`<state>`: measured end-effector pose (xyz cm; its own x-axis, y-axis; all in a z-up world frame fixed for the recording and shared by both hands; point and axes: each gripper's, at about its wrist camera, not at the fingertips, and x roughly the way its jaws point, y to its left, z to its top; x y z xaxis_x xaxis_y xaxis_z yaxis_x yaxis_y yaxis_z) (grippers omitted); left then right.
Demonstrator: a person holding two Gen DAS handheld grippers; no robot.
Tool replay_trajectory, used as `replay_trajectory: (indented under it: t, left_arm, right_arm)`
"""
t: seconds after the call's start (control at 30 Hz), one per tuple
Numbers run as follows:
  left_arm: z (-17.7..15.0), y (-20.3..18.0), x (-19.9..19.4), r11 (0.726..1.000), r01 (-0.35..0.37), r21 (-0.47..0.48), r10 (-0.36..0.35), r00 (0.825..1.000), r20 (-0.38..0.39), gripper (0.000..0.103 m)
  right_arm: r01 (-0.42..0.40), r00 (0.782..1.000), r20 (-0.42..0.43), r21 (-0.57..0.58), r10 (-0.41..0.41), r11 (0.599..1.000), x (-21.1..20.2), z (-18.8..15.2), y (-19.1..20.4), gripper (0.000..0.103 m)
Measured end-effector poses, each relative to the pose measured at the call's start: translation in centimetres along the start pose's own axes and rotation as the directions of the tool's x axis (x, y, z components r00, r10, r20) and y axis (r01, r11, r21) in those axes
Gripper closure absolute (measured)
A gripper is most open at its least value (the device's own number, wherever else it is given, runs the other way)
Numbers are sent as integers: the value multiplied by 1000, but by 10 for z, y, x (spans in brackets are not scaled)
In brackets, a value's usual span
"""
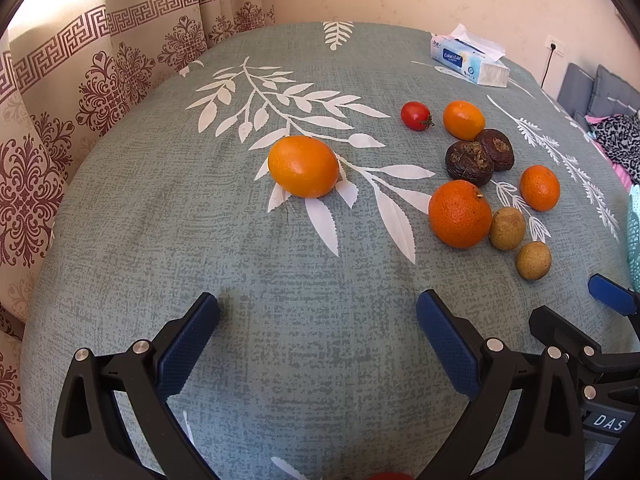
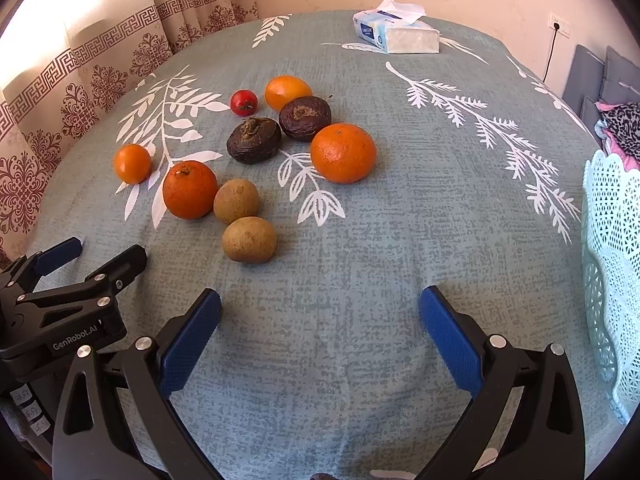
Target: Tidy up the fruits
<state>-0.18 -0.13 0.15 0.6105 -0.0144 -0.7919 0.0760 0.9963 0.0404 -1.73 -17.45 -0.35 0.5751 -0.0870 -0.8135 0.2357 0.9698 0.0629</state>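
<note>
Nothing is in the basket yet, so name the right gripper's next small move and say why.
Probably ease the right gripper forward to the nearest longan: it is open and empty, the longan lies just ahead, and the basket is on its right.

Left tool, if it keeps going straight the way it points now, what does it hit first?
Most likely the lone orange fruit: it sits apart from the other fruit, roughly centred ahead of the open left tool, with only bare tablecloth between them. Depth is hard to judge through the fisheye, so the tool could pass just above it.

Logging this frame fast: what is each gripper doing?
Left gripper: open, holding nothing.
Right gripper: open, holding nothing.
</note>
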Motion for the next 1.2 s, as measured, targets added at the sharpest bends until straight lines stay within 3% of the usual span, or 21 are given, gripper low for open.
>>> replay_trajectory:
  t: [0.67,1.2]
  left_arm:
    - [0,0,0,1000,-1,1,1,1000,1,5]
    - [0,-1,-1,1000,-23,14,22,1000,11,5]
  right_arm:
    - [-20,1000,-4,-6,20,1000,0,1,-3,2]
    - [-14,1000,-26,-76,12,997,2,0,1,2]
